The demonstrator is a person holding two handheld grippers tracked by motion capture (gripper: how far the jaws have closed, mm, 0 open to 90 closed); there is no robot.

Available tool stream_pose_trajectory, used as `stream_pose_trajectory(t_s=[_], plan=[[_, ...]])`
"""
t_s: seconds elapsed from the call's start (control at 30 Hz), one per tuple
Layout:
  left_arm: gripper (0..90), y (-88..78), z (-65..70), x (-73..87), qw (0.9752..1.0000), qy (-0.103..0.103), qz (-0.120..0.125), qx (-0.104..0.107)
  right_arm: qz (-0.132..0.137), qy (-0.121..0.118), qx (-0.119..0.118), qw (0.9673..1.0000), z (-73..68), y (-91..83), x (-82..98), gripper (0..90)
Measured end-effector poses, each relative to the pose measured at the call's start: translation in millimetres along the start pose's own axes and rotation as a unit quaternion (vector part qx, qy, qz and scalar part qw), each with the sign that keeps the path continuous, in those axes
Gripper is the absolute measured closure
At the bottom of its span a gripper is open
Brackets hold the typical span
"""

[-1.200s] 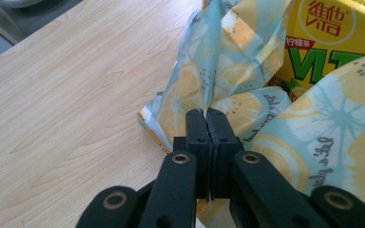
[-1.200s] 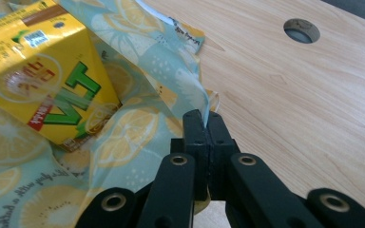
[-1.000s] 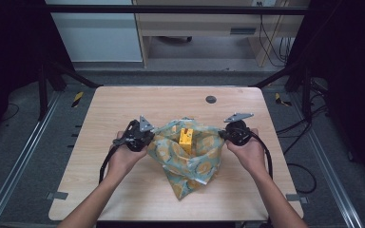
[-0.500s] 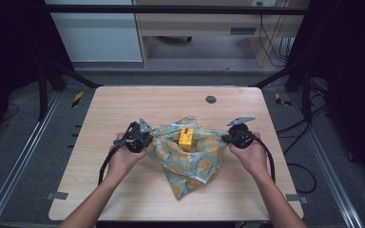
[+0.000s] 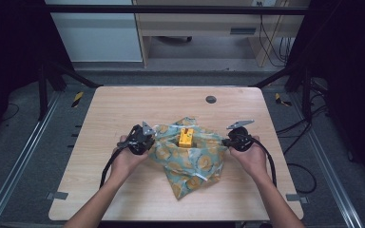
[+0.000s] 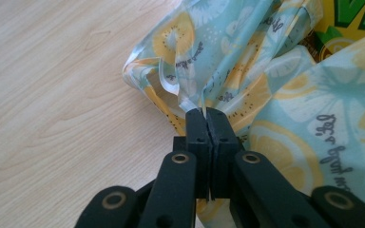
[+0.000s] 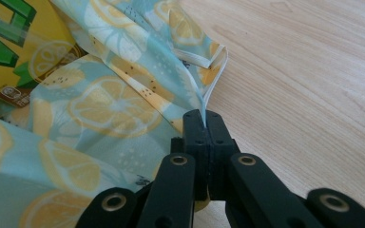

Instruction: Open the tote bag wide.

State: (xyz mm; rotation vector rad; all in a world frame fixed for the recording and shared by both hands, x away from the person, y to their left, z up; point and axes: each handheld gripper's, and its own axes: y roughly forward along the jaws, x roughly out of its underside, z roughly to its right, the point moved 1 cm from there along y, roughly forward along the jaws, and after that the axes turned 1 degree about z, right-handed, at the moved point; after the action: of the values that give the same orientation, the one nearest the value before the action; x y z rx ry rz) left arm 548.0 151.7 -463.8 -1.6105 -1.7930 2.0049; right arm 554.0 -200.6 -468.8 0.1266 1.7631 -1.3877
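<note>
Opposite hems of pale-blue lemon-print cloth (image 5: 190, 159) are clamped by both grippers' jaws; thin grips risked slipping under uneven tension.

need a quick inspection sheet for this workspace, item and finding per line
surface: light wooden table, with a small dark round fitting near its far edge
job's things: lemon-print cloth bunched at the table's middle; yellow box sits in it, top showing
clutter: nothing seen
grippers: left hand-held gripper shut on a cloth edge; right hand-held gripper shut on the opposite cloth edge
cables: a black cable trails from the left hand-held gripper, another from the right
surroundings: dark frame rails beside the table, grey floor, loose cables on the floor at right
</note>
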Motion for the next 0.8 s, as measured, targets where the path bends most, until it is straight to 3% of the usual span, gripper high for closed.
stream_pose_trajectory(t_s=[0.8], plan=[[89.5,1.8,0.2,12.2,0.9999,-0.008,-0.002,0.007,-0.021,-0.007,-0.001,0.9998,-2.3,4.7,2.0,90.0]])
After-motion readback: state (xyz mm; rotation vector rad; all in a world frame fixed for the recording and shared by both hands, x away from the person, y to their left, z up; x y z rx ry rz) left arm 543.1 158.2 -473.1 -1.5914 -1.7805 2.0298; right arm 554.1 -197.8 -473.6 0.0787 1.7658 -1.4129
